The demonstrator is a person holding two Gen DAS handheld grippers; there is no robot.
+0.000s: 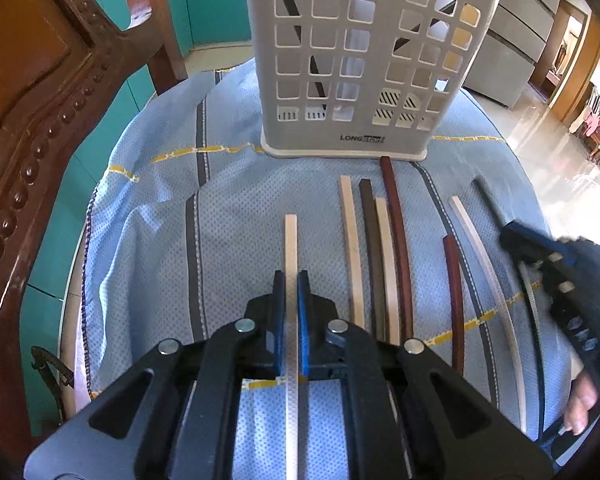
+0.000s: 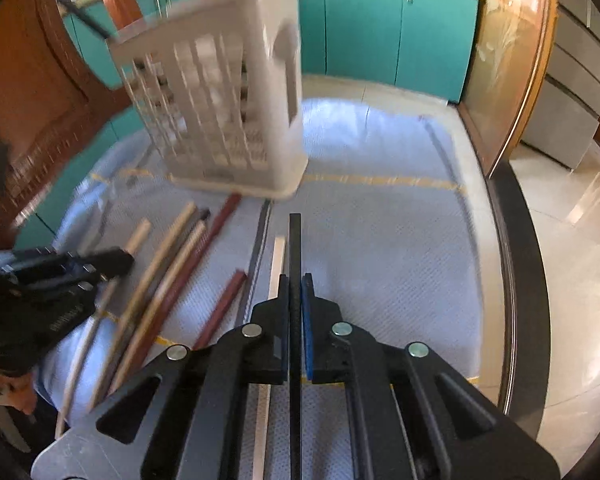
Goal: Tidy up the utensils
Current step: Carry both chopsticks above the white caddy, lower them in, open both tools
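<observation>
my left gripper (image 1: 291, 280) is clamped on a pale chopstick (image 1: 291, 236) that runs forward between its blue pads, above the blue cloth (image 1: 160, 240), and my right gripper (image 2: 296, 284) is clenched on a black chopstick (image 2: 295, 240) in the same way. the grey slotted utensil holder (image 1: 360, 60) stands upright at the far side of the cloth, with dark sticks already leaning inside it. between my two tools the other chopsticks lie loose on the cloth: a pale one (image 1: 350, 240), a dark brown one (image 1: 370, 240) and a reddish one (image 1: 398, 240) side by side, and a shorter reddish one (image 1: 454, 300) nearer my right gripper.
</observation>
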